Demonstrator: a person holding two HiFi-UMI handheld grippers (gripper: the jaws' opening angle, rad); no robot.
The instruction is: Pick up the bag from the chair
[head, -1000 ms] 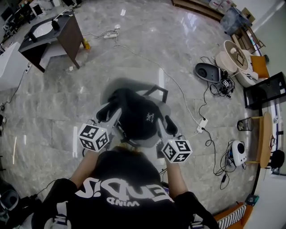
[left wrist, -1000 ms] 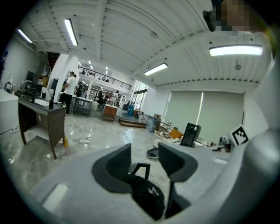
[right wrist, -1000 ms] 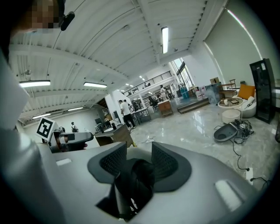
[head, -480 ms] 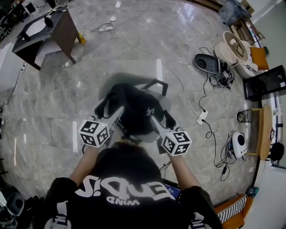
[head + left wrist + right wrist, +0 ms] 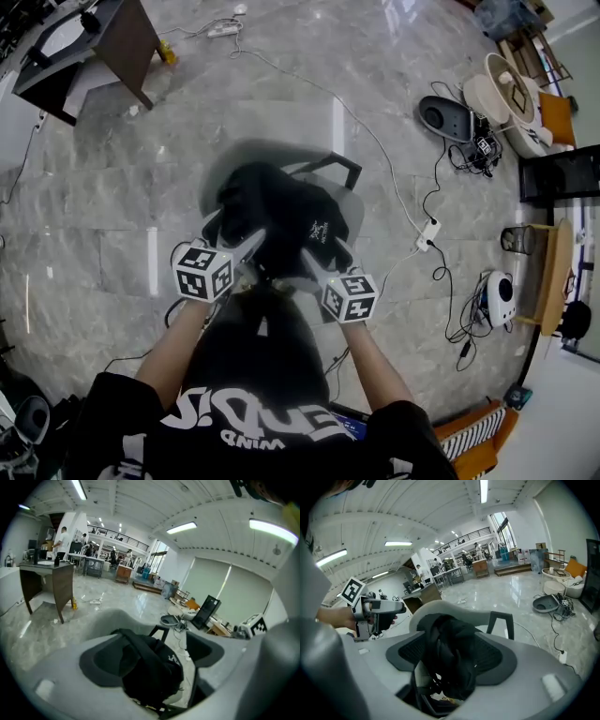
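Observation:
A black bag (image 5: 281,220) lies slumped on the grey chair (image 5: 349,217) in the middle of the head view. My left gripper (image 5: 251,246) reaches in at the bag's near left edge and my right gripper (image 5: 314,262) at its near right edge. In the left gripper view the jaws stand wide apart, and the bag (image 5: 150,667) fills the gap between the dark pads (image 5: 101,660). The right gripper view shows the same: jaws apart, the bag (image 5: 450,660) hanging between the pads (image 5: 492,656). I cannot tell whether either gripper touches the bag.
A black chair armrest frame (image 5: 328,173) rises behind the bag. On the marble floor at right lie a power strip with cables (image 5: 427,230), a dark round device (image 5: 445,117) and a white device (image 5: 497,314). A dark desk (image 5: 122,42) stands at upper left.
Both grippers have moved forward and closer together, from beside the chair's near edge up to the bag. The bag has not moved.

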